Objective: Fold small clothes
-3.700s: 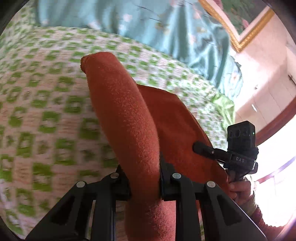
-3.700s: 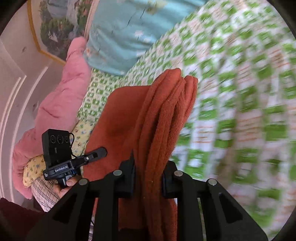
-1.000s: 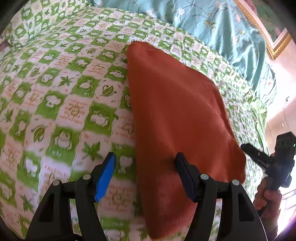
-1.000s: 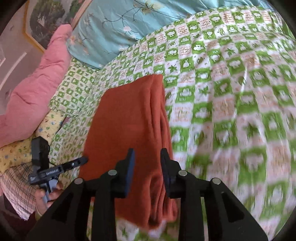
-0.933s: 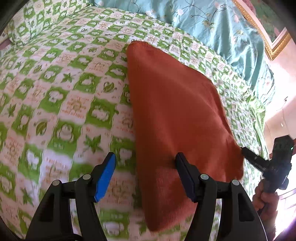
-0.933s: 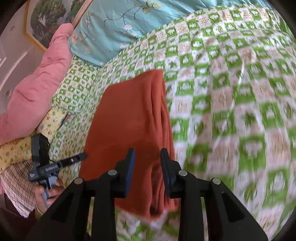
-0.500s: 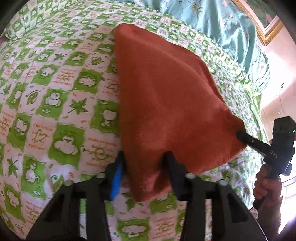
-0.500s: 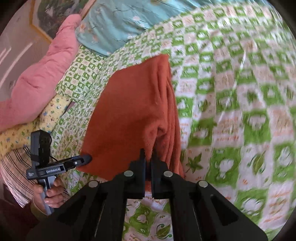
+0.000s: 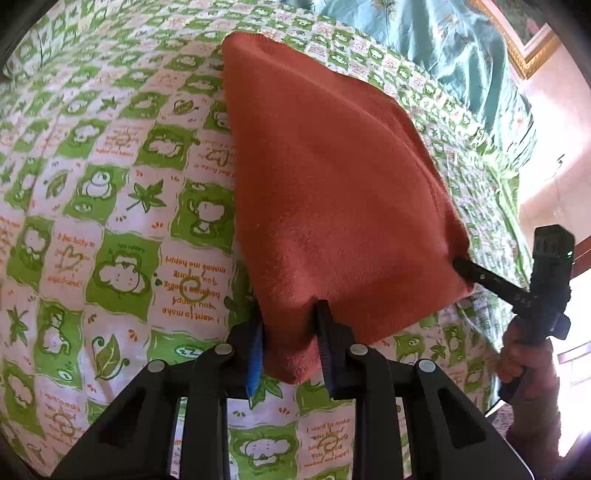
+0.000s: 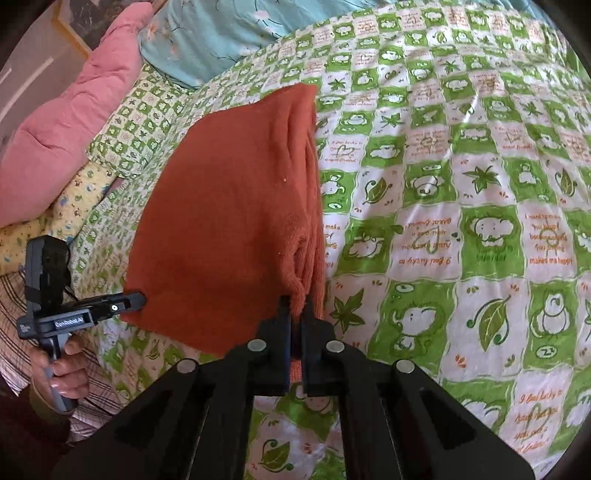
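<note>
A bed covered in a green-and-white checked bedspread [image 9: 110,229] filled both views, with a teal floral quilt [image 10: 221,33] bunched along the upper edge and a pink pillow [image 10: 66,125] in the upper left of the right wrist view. The rust-orange garment [image 9: 332,192] lay flat on the bedspread in the middle of each frame, already folded into a thick slab, its layered edges showing as ridges down its right side in the right wrist view. The left gripper [image 9: 290,332] had its jaws just closing around the near left corner of the garment, the cloth bunched between them and apparently pinched. The right gripper [image 10: 295,314] was clamped tight on the near right corner, a small tuft of knit trapped between its pads. Each gripper also showed at the edge of the other's view, a hand [image 10: 62,373] wrapped round its handle. Judged from this, the step in hand was taking hold of the two near corners for another fold. The next move would likely call for lifting both corners together, carrying them evenly toward the far edge at the top of the frame, and keeping the stacked layers from slipping apart.
</note>
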### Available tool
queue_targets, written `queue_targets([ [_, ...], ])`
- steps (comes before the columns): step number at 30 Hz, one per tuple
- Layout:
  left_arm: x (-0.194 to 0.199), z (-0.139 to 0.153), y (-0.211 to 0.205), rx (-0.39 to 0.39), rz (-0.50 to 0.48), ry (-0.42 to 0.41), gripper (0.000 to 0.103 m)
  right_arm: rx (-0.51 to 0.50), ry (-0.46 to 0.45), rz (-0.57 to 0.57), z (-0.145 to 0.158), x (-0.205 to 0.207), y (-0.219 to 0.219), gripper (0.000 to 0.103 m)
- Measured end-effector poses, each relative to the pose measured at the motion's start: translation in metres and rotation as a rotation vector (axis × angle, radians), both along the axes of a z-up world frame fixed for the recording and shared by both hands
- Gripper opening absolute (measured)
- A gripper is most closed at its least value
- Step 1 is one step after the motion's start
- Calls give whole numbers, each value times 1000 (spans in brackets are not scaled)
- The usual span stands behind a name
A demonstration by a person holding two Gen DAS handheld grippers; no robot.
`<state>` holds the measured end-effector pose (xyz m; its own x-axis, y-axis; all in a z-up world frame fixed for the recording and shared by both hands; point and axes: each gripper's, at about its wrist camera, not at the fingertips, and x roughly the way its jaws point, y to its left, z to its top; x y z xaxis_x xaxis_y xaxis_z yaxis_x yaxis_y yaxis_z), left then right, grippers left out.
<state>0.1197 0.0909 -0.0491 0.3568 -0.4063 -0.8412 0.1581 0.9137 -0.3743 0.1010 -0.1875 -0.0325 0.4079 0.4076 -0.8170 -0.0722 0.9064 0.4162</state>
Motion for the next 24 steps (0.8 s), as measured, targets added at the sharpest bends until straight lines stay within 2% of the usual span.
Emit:
queue_targets([
  [3,-1,-5,7,-43,0,15,25,-22,17,-2,-11,-2,1,4],
  [6,-6,-2,5,-26,-14,3,25,10,15,-37,-11,-6,-4,5],
  [8,-10,2,7,-17,-22,-4,27,15,23,-54,-6,-9,-8,7],
  [9,-11,5,8,-15,-27,-5,28,2,25,-65,-2,-11,-10,13],
  [13,-4,14,16,-6,-20,-23,33,31,-29,-99,24,-12,-17,15],
  [14,0,16,16,-3,-13,-28,40,40,-49,-110,31,-8,-19,21],
  [15,7,18,18,-4,-1,-29,48,48,-61,-116,34,-4,-19,37],
  [17,21,20,19,-17,8,-24,55,71,-86,-111,41,12,-18,46],
  [20,48,23,19,-23,22,-34,62,68,-103,-96,43,43,-9,46],
  [24,90,21,18,-23,44,-26,63,47,-73,-94,30,89,-1,46],
])
